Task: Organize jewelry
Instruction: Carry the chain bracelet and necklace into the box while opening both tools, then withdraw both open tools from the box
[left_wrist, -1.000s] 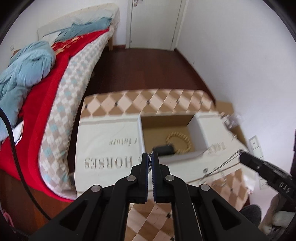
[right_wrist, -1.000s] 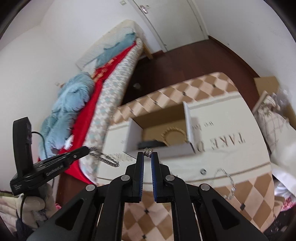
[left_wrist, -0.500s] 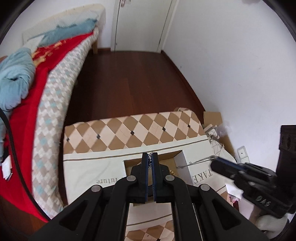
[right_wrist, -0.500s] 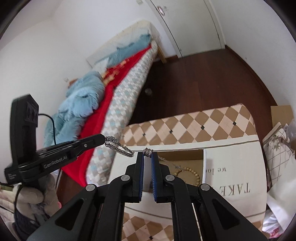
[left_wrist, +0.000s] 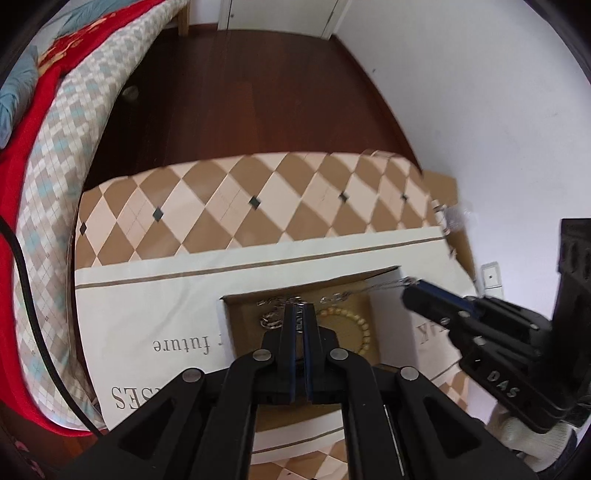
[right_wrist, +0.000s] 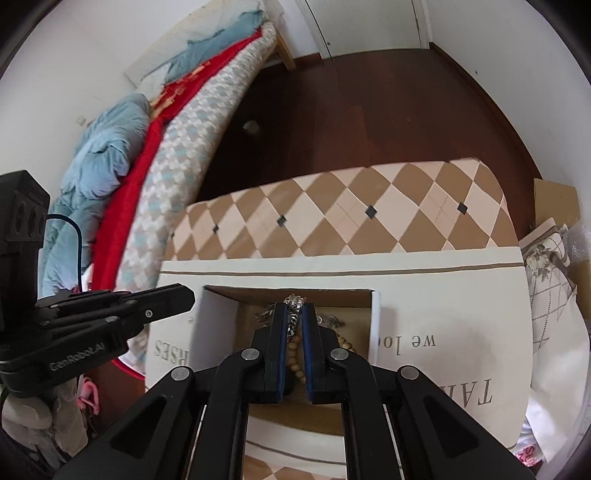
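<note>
Because a chain is long and limp and would tangle if carried by one end, each gripper pinches one end of the silver chain (left_wrist: 334, 297), so it hangs between them above the open box. Nearest in the left wrist view, the left gripper (left_wrist: 300, 309) has its jaws almost together, with only a narrow slit between the blue pads, and a small ring of the chain sits at its tips; I judge that it is holding this end, though the contact point is very small. In the right wrist view the right gripper (right_wrist: 294, 309) is also nearly closed, and thick silver links are squeezed between its pads and stick out above the tips. Both tips are low, at the mouth of the cardboard box (right_wrist: 375, 317), which I think is the place where the jewelry is collected. Just behind the tips, some loops of chain already lie on the box floor, beside a wooden bead bracelet (left_wrist: 360, 323) that rests flat there. The low position seems chosen so that the chain can settle without swinging. The box stands on a cream cloth with printed letters (left_wrist: 147, 295), and this cloth covers a table with a diamond pattern (right_wrist: 332, 218). Farther away are the dark wooden floor (left_wrist: 240, 92) and, to the left, a bed with a red blanket (right_wrist: 144, 166).
</note>
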